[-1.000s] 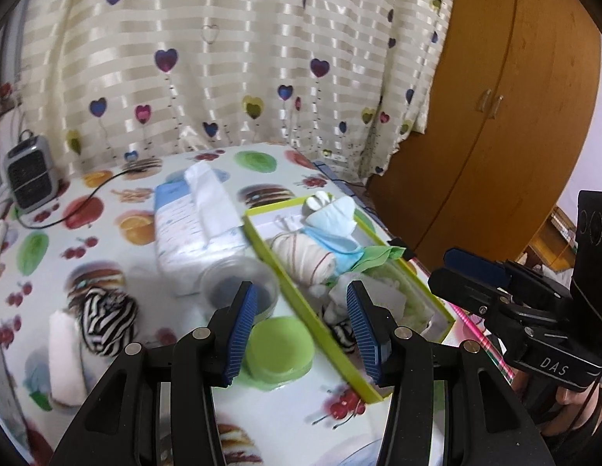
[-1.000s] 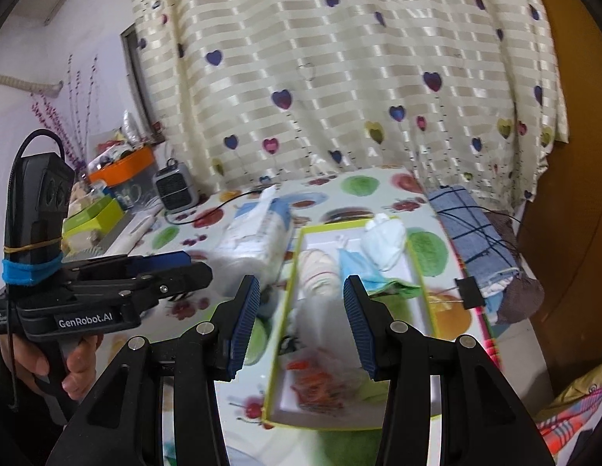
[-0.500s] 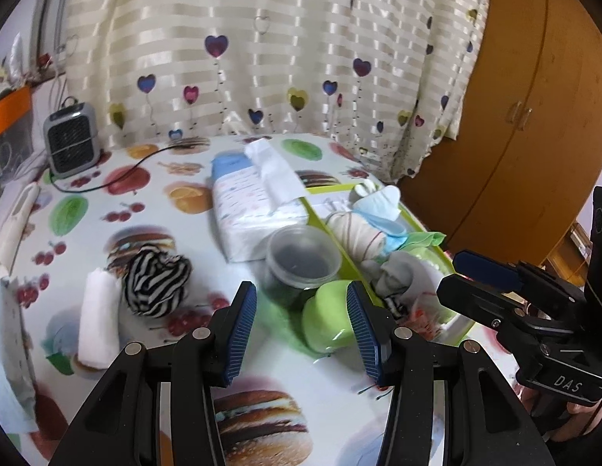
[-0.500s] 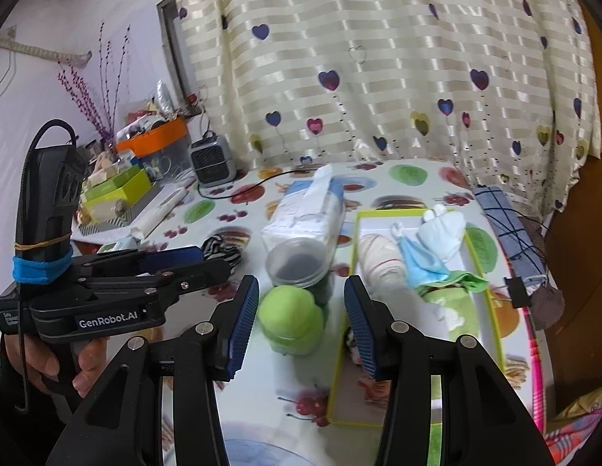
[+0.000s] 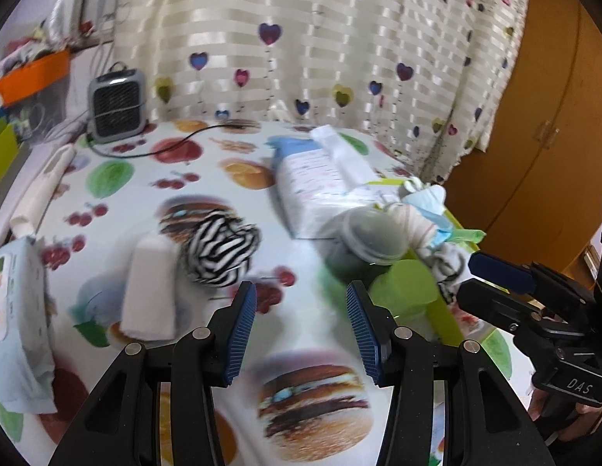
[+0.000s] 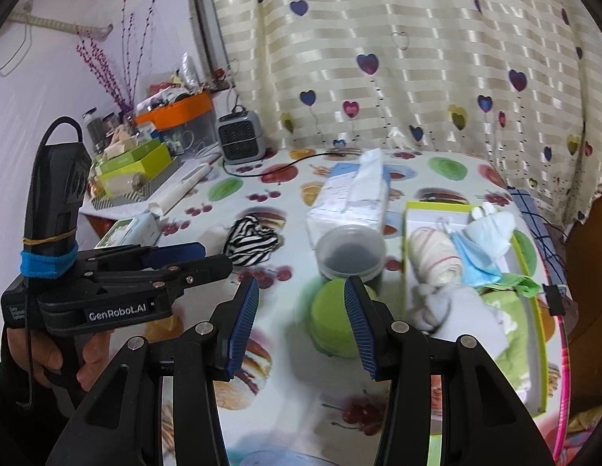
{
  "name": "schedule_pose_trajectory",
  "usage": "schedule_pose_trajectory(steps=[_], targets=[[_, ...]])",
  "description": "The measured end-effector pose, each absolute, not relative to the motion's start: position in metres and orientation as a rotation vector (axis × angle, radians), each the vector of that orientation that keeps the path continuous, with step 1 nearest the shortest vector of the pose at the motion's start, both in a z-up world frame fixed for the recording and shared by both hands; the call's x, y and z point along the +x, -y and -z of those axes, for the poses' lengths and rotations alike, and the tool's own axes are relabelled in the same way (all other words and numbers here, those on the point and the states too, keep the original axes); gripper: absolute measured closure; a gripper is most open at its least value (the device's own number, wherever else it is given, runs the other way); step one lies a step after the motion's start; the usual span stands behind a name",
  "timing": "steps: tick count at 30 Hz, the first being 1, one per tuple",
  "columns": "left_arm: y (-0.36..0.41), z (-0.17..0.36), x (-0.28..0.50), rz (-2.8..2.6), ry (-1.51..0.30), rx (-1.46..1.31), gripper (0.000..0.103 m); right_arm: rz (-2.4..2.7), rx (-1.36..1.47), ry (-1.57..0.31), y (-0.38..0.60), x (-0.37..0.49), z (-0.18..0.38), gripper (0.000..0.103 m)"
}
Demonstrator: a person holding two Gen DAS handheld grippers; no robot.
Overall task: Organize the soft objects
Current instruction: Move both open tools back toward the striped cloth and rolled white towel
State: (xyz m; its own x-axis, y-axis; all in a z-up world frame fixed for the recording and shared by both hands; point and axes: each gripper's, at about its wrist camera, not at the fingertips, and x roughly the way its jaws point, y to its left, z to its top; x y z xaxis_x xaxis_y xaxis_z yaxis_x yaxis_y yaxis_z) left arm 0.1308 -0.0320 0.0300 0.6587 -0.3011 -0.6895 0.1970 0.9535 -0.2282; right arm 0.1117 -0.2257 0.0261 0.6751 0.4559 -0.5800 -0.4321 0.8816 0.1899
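A zebra-striped cloth bundle (image 5: pixel 221 250) lies on the fruit-print table next to a white rolled towel (image 5: pixel 149 285); the bundle also shows in the right wrist view (image 6: pixel 252 239). A green-rimmed tray (image 6: pixel 535 334) at the right holds several soft items: a striped cloth roll (image 6: pixel 432 250), blue cloths and a green towel. My left gripper (image 5: pixel 301 334) is open and empty, above the table near the bundle. My right gripper (image 6: pixel 301 326) is open and empty, near the green container.
A tissue pack (image 5: pixel 320 178), a clear lidded tub (image 6: pixel 349 250) and a green round container (image 6: pixel 333 320) stand between bundle and tray. A small heater (image 5: pixel 116 105) with its cord stands at the back. A wet-wipe pack (image 5: pixel 13 310) lies at the left edge.
Both grippers have swung left, away from the tray and toward the zebra bundle and white towel. Both stay open and empty.
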Motion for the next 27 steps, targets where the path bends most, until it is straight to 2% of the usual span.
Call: schedule_pose_trajectory(steps=[27], targets=[[-0.046, 0.006, 0.166, 0.068, -0.841, -0.121, 0.05, -0.603, 0.011, -0.679, 0.178, 0.127, -0.018, 0.056]])
